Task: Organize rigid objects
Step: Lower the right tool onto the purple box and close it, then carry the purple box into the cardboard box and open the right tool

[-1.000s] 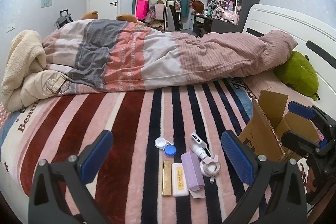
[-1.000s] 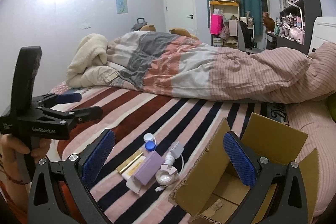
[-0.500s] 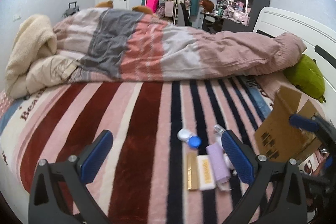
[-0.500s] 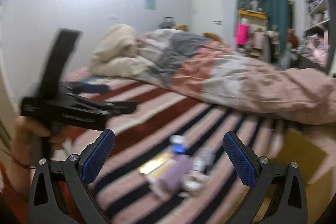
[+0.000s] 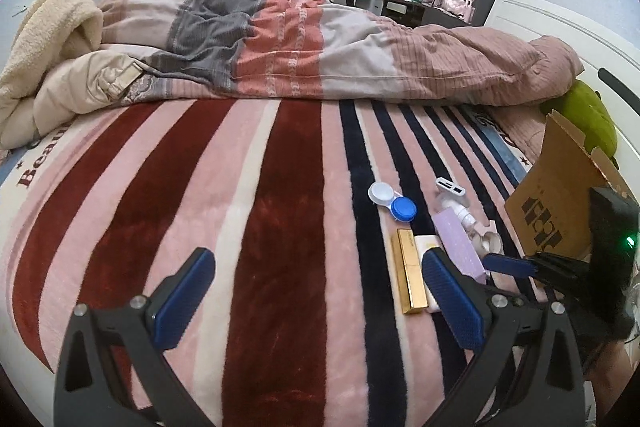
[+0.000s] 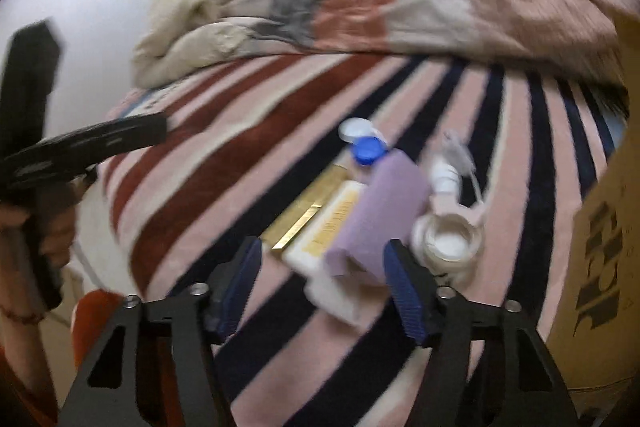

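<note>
Both grippers are spread wide, holding nothing. The right gripper (image 6: 322, 279) hangs just over the purple box (image 6: 374, 215), which lies on the striped blanket (image 5: 280, 227) beside the cardboard box (image 5: 560, 211); the left gripper (image 5: 320, 297) hovers nearby.

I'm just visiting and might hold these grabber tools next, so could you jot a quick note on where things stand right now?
Left gripper: open, empty, over bare blanket left of the items.
Right gripper: open, empty, low in front of the purple box; the view is blurred.
On the striped blanket, clustered: contact lens case, gold box, cream box, purple box, white adapter, tape roll.
Cardboard box stands open to their right.
Done: nothing seen packed; box interior hidden.
Left: probably move each item into the cardboard box, likely purple box first.
</note>
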Available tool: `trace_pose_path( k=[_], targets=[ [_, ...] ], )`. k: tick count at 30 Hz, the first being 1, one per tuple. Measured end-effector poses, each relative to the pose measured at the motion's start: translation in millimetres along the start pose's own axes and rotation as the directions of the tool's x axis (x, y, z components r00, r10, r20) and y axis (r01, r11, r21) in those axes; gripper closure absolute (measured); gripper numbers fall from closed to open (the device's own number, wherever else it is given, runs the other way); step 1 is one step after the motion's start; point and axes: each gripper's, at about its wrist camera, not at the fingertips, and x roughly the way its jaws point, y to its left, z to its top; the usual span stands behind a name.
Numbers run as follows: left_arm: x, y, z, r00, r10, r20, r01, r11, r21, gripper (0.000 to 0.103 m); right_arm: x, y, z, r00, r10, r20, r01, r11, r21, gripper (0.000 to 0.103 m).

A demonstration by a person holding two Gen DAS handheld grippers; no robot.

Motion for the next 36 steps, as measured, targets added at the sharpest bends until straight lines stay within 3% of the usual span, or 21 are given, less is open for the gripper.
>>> trace_pose_path(
  k=[3,7,10,11,12,16,19,21,24,29,33,36],
  targets=[
    [-1.2,1.6,0.7,1.000,-0.003,0.005,0.003,1.000,-0.004,0.001,11.4,-13.7,4.6,0.999,0.017,-0.031,-0.015,0.997,0.078,0.045],
    [-4.1,2.2,0.2,1.000,0.003,0.008,-0.003,1.000,-0.002,0.001,24.1,-25.6,7.2,0.998,-0.012,-0.067,0.024,0.985,0.170,0.047],
    [-5.2,2.5,-0.1,1.000,0.003,0.005,-0.003,1.000,-0.003,0.001,31.9,-34.8,7.0,0.996,0.045,-0.073,-0.025,0.965,0.261,0.047],
    [-5.4,2.4,0.2,1.000,0.005,0.004,-0.005,1.000,-0.002,0.001,34.6,-36.3,6.9,0.996,0.051,-0.078,-0.027,0.959,0.284,0.049],
    [-6.5,1.5,-0.2,1.000,0.007,0.002,-0.007,1.000,0.002,0.001,36.3,-36.9,7.3,0.996,0.043,-0.083,-0.017,0.957,0.289,0.066],
    [-9.7,-1.2,3.4,1.000,-0.023,0.000,0.023,1.000,0.012,0.001,25.8,-27.6,11.5,0.998,-0.023,-0.062,0.036,0.974,0.222,0.072],
    [-12.0,-8.5,16.2,0.989,-0.147,-0.002,0.147,0.989,0.013,0.001,14.2,-13.7,18.8,0.999,-0.007,-0.050,0.014,0.990,0.137,0.072],
    [-12.4,-14.9,26.0,0.981,-0.194,-0.006,0.194,0.981,0.020,0.001,4.1,-5.6,26.0,0.999,0.022,-0.044,-0.018,0.996,0.086,0.072],
    [-11.7,-33.3,48.8,0.954,-0.298,-0.025,0.299,0.953,0.045,0.001,-15.1,6.3,38.2,0.997,0.063,-0.035,-0.063,0.998,0.004,0.072],
    [-4.8,-71.3,84.5,0.889,-0.453,-0.063,0.456,0.889,0.033,0.003,-61.4,22.1,68.4,0.992,0.126,0.022,-0.121,0.981,-0.151,0.072],
    [2.6,-111.6,110.7,0.829,-0.551,-0.096,0.556,0.831,0.022,0.040,-101.5,7.9,83.1,0.990,0.116,0.076,-0.100,0.975,-0.198,0.072],
    [14.6,-154.7,126.3,0.765,-0.629,-0.142,0.638,0.769,0.029,0.055,-129.9,-16.5,85.6,0.991,0.075,0.112,-0.053,0.980,-0.189,0.072]
  ],
)
